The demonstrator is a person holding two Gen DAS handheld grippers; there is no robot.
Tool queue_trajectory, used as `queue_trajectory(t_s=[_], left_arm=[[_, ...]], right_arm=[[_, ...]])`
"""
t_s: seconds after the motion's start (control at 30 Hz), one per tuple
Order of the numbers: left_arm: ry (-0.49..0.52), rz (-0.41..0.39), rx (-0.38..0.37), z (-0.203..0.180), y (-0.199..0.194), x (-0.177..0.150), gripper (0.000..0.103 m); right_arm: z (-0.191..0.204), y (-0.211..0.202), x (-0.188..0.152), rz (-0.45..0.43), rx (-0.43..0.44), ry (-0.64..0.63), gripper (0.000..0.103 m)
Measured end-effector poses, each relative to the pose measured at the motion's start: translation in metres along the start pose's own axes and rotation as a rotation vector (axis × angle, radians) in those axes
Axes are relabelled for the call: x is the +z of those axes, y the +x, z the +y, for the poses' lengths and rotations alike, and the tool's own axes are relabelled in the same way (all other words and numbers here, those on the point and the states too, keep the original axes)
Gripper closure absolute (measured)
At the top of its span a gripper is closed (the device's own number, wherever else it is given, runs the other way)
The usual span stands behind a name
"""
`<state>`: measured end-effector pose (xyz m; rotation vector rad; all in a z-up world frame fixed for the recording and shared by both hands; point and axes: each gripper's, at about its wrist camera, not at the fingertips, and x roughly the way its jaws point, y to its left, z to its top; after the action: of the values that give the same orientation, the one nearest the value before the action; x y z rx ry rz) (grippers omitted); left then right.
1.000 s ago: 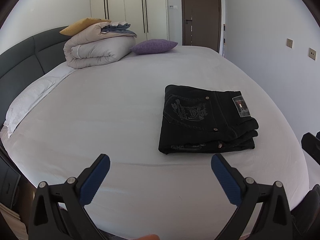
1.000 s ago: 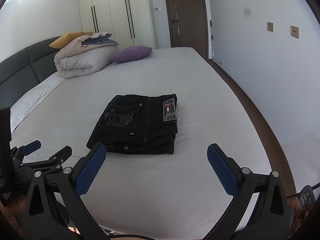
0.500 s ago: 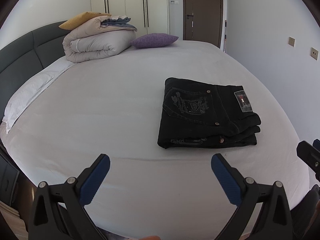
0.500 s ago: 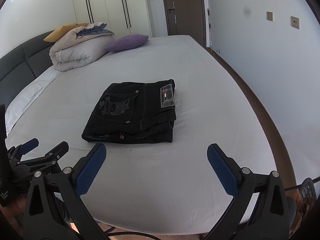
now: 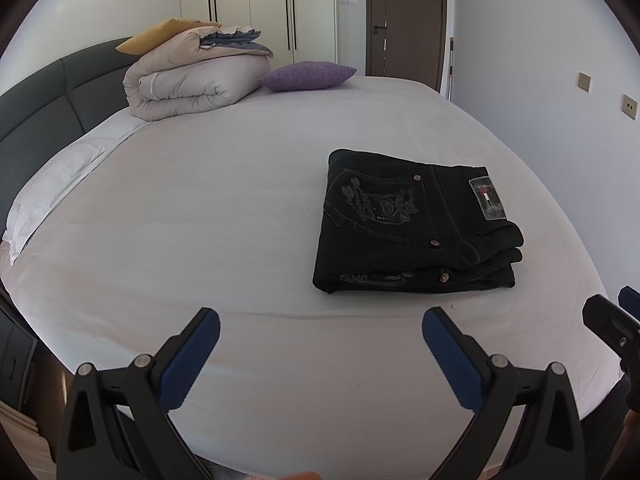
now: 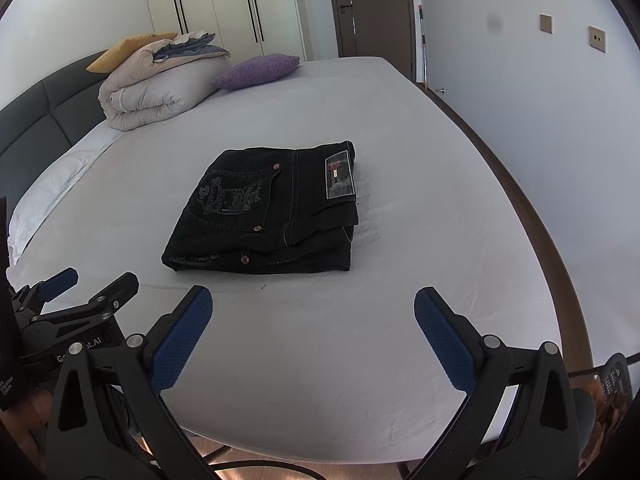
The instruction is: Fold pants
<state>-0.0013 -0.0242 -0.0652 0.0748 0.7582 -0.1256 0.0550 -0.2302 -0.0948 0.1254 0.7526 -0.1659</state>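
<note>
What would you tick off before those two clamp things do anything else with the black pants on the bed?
1. Left tool open, holding nothing: ok.
2. Right tool open, holding nothing: ok.
3. Black pants folded into a compact stack: ok.
4. Pants lying flat on the bed sheet, away from its edges: ok.
5. Both tools clear of the pants: ok.
6. Layers underneath folded evenly: cannot tell.

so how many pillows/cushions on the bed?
3: purple cushion beside the folded duvet, yellow one atop it, white pillow by the headboard. Others may be hidden behind the duvet.
</note>
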Motion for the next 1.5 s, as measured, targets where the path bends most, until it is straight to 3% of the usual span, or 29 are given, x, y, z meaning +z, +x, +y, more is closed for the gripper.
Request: queue_trajectory(t_s=[1.5], left_arm=[[0.001,0.011,-0.002,0.001,0.004,-0.003,0.0]], right_arm=[[0.011,0.022,-0.009,0.039,0.01,0.005,0.0]])
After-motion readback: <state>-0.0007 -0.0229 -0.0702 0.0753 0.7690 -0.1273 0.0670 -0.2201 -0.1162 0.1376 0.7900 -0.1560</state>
